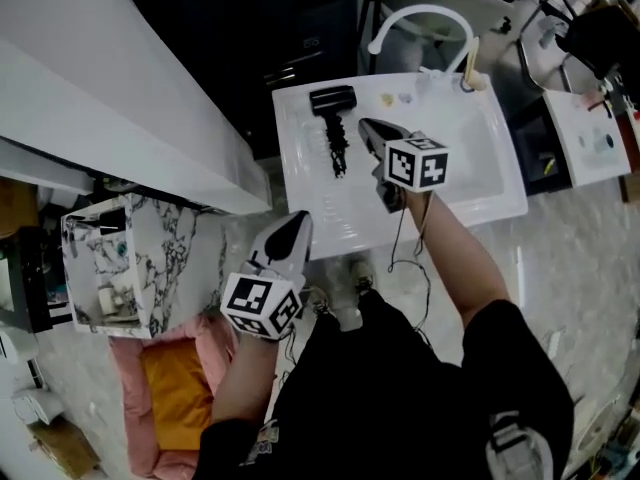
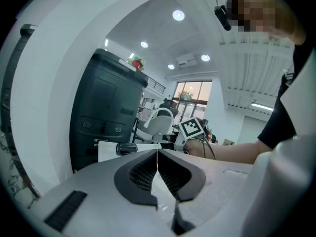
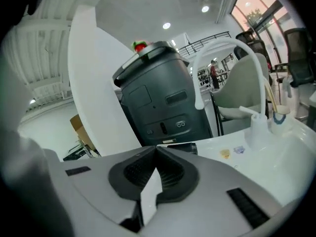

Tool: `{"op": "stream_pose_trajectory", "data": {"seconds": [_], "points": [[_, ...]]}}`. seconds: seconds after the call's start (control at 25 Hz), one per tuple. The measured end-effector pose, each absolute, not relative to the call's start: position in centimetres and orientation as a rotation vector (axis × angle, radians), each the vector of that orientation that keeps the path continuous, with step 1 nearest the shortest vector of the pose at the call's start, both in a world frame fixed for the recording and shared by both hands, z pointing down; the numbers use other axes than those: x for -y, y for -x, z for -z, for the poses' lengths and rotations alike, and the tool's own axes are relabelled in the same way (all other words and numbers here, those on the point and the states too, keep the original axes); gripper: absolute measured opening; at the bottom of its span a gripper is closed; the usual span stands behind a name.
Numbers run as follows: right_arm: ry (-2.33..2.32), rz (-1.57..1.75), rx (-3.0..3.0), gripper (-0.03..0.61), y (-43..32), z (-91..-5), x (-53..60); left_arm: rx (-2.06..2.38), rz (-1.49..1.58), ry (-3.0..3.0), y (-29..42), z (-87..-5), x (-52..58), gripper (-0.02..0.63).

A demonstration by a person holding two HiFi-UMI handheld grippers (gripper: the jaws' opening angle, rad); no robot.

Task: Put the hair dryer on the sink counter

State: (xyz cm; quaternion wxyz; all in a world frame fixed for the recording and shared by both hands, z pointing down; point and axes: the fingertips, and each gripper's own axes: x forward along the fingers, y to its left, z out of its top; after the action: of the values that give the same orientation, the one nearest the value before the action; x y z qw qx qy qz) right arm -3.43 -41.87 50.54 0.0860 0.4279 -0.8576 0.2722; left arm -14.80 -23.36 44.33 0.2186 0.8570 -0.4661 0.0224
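The black hair dryer (image 1: 333, 118) lies on the white sink counter (image 1: 300, 183), its cord bunched just in front of it. My right gripper (image 1: 368, 126) hovers over the basin just right of the dryer, apart from it, jaws shut with nothing between them. In the right gripper view the closed jaws (image 3: 157, 149) hide most of the dryer (image 3: 183, 147). My left gripper (image 1: 300, 218) hangs at the counter's front left edge, shut and empty. The left gripper view shows its closed jaws (image 2: 157, 152), with the dryer's barrel (image 2: 127, 148) beyond them on the counter.
A white arched faucet (image 1: 420, 18) and a small dispenser (image 1: 470, 73) stand at the sink's back. A dark grey machine (image 3: 158, 102) rises behind the counter. A marble-patterned box (image 1: 130, 268) and a pink and orange cushion (image 1: 180, 388) sit on the floor at left.
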Motion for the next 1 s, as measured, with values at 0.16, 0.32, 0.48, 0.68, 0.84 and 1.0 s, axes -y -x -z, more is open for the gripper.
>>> {"op": "stream_pose_trajectory", "data": {"seconds": [0.16, 0.32, 0.48, 0.68, 0.84, 1.0], "points": [[-1.269, -0.706, 2.638, -0.002, 4.1, -46.5, 37.8, 1.259, -0.043, -2.426, 15.5, -42.6, 22.2, 0.005], [-1.274, -0.551, 2.699, -0.003, 5.3, -42.2, 33.3, 1.247, -0.029, -2.477, 16.5, -41.0, 21.0, 0.005], [-1.285, -0.489, 2.750, -0.003, 6.3, -38.9, 28.9, 1.237, -0.033, -2.536, 17.4, -39.6, 19.3, 0.005], [-1.325, -0.391, 2.773, -0.003, 6.7, -36.0, 24.2, 1.204, -0.037, -2.591, 17.7, -38.5, 17.5, 0.005], [-1.330, -0.347, 2.774, -0.003, 6.7, -35.3, 21.2, 1.164, -0.045, -2.614, 17.1, -38.3, 16.2, 0.005], [-1.312, -0.355, 2.756, -0.003, 6.2, -35.7, 19.3, 1.143, -0.058, -2.612, 16.2, -38.1, 15.0, 0.005]]}}
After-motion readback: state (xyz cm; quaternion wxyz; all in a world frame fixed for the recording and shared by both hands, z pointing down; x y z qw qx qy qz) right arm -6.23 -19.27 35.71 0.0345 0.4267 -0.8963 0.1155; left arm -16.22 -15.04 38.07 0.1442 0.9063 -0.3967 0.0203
